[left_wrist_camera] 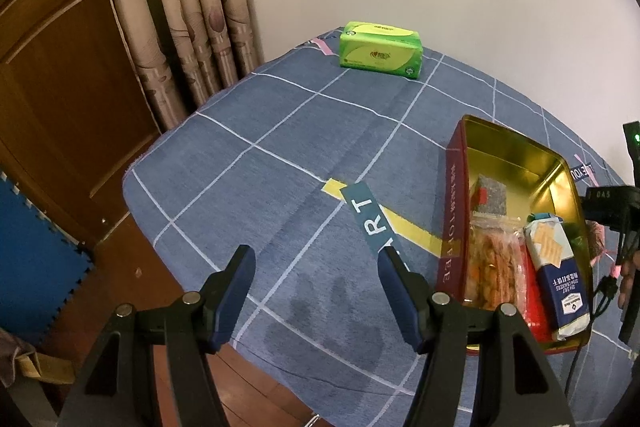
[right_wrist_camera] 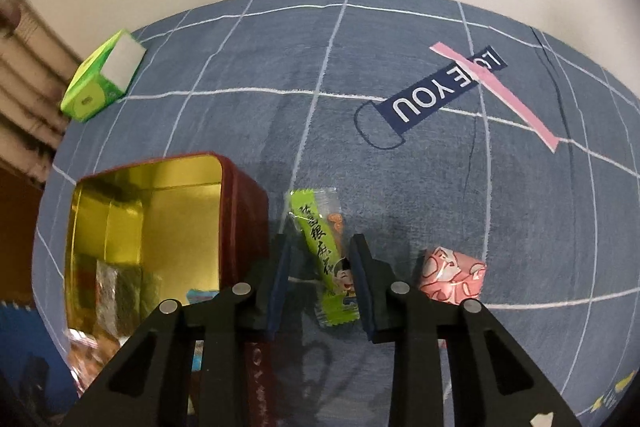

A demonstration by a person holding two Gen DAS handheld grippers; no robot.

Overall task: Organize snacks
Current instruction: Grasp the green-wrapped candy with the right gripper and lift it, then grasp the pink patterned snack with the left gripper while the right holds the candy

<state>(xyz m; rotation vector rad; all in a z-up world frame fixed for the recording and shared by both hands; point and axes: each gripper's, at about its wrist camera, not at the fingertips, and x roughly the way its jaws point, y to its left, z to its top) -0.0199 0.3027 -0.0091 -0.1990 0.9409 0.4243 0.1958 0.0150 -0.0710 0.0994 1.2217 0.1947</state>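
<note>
A red tin with a gold inside (left_wrist_camera: 520,143) stands open on the blue checked cloth. It holds a blue-and-white cracker packet (left_wrist_camera: 556,279), a clear bag of orange snacks (left_wrist_camera: 492,267) and a grey packet (left_wrist_camera: 490,195). My left gripper (left_wrist_camera: 316,253) hovers open and empty over the cloth, left of the tin. In the right wrist view, my right gripper (right_wrist_camera: 320,239) points down just right of the tin (right_wrist_camera: 160,163). A green snack packet (right_wrist_camera: 324,251) lies between its jaws. The right pad sits at the packet's edge and a gap shows on the left side. A pink wrapped snack (right_wrist_camera: 452,277) lies to the right.
A green tissue pack (left_wrist_camera: 380,51) sits at the far end of the cloth by the wall, also seen as the tissue pack (right_wrist_camera: 102,79). Curtains (left_wrist_camera: 192,7) and a wooden door (left_wrist_camera: 60,107) stand to the left. The table edge runs along the left and front.
</note>
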